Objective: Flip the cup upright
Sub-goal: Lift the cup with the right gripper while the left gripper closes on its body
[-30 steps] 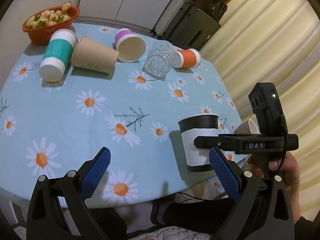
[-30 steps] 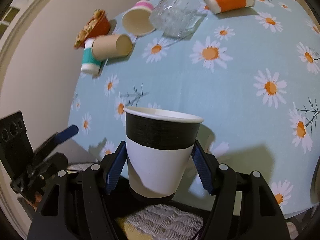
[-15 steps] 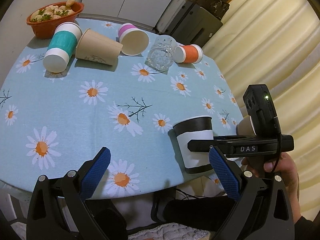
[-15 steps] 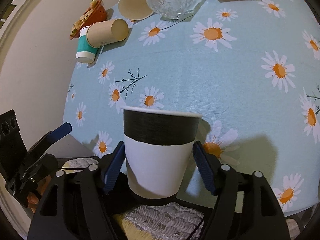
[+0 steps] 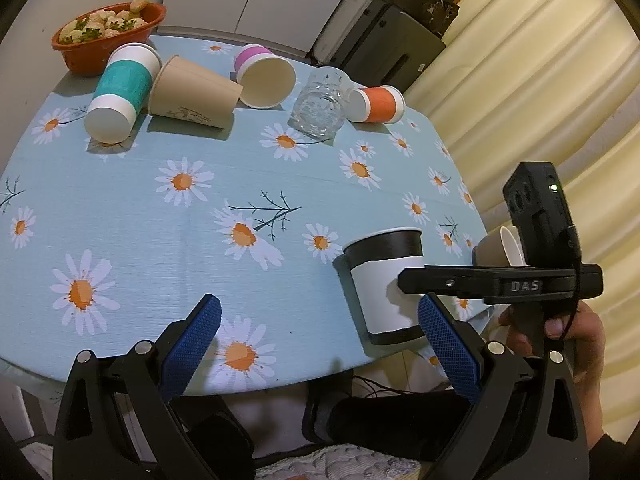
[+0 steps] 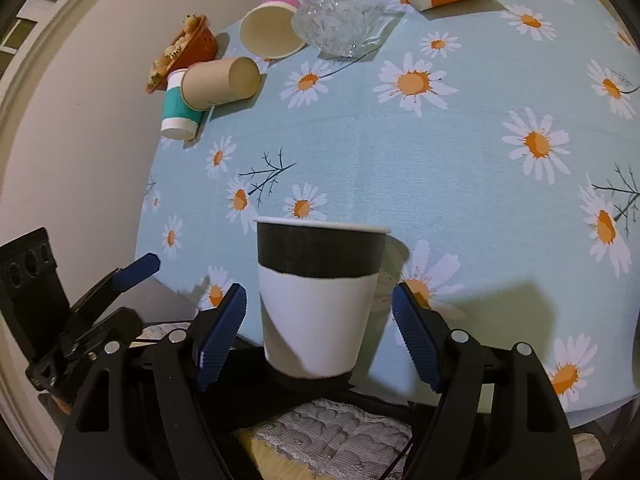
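A black-and-white paper cup [image 6: 318, 300] stands upright, mouth up, at the table's near edge; it also shows in the left wrist view [image 5: 386, 284]. My right gripper [image 6: 320, 318] is open around it, with a gap between each blue pad and the cup wall. In the left wrist view the right gripper [image 5: 404, 280] reaches in from the right beside the cup. My left gripper [image 5: 320, 340] is open and empty, low over the table's front edge, left of the cup.
At the far side lie a teal cup [image 5: 120, 96], a brown cup [image 5: 192, 92], a pink cup [image 5: 264, 76], a glass tumbler [image 5: 320, 104] and an orange cup [image 5: 376, 104], all on their sides. A red bowl of food [image 5: 106, 36] stands at the back left. Daisy tablecloth [image 5: 200, 220].
The right gripper's pads have widened away from the cup, which stays standing. Both grippers have drawn back slightly from the table.
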{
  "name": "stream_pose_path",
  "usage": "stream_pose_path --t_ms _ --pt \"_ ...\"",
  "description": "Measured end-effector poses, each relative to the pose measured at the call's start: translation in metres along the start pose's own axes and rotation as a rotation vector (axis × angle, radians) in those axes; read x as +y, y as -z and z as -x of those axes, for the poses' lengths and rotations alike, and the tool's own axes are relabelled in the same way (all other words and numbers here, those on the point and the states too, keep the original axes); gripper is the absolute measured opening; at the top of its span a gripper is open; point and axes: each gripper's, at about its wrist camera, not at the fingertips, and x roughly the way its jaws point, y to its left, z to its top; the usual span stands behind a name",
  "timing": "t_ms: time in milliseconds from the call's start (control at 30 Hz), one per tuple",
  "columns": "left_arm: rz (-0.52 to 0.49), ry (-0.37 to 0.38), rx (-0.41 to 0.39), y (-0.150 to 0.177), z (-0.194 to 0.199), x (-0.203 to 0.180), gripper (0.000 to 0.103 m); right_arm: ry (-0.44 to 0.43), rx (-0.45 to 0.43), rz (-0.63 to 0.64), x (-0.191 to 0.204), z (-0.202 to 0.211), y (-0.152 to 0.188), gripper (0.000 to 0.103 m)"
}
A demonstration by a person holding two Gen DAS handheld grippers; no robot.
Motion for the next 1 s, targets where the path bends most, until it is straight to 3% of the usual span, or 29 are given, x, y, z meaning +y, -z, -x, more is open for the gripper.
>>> stream_pose_path --t_ms 467,633,833,1000 --pt "-0.006 0.024 0.106 -0.013 -0.041 -0.043 0.095 -0.027 -0.152 -0.045 -0.024 0.07 0.057 0.075" --pt "0.031 0.001 0.138 -0.017 -0.059 -0.054 0.094 -0.088 -0.229 -0.088 -0.034 0.084 0.08 0.075" --pt "0.059 -0.027 0.188 -0.021 -0.082 -0.058 0.08 -0.175 -0.267 -0.143 -0.045 0.084 0.09 0.075" --pt "0.058 -0.077 0.223 -0.02 -0.098 -0.059 0.075 -0.215 -0.264 -0.166 -0.054 0.08 0.096 0.075"
